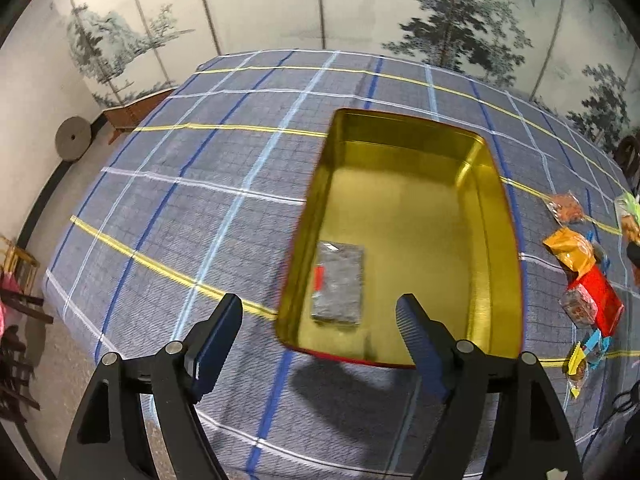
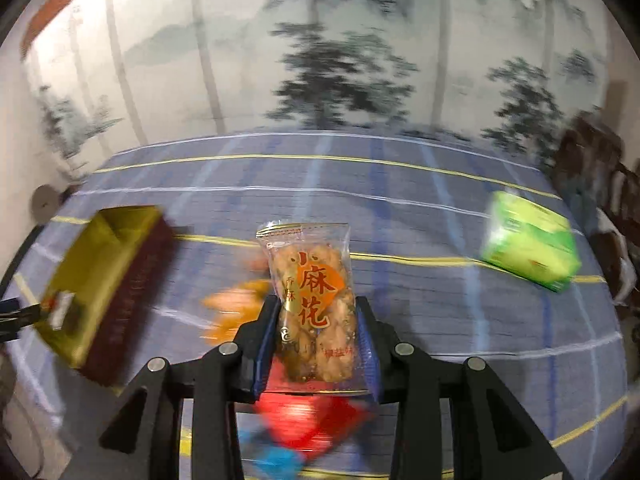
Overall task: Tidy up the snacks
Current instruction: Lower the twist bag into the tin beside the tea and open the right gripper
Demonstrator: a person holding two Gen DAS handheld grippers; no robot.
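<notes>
A gold-lined tin box with red outer walls lies open on the checked blue cloth. A grey wrapped snack lies flat in its near left corner. My left gripper hovers over that corner, open, with nothing between its fingers. My right gripper is shut on a clear packet of fried dough twists with red lettering, held upright above the cloth. In the right wrist view the tin box lies at the left, blurred.
Loose snacks lie right of the tin: an orange packet, a red packet, a clear packet of orange pieces and small blue and yellow ones. A green box lies far right. Painted screens stand behind the table.
</notes>
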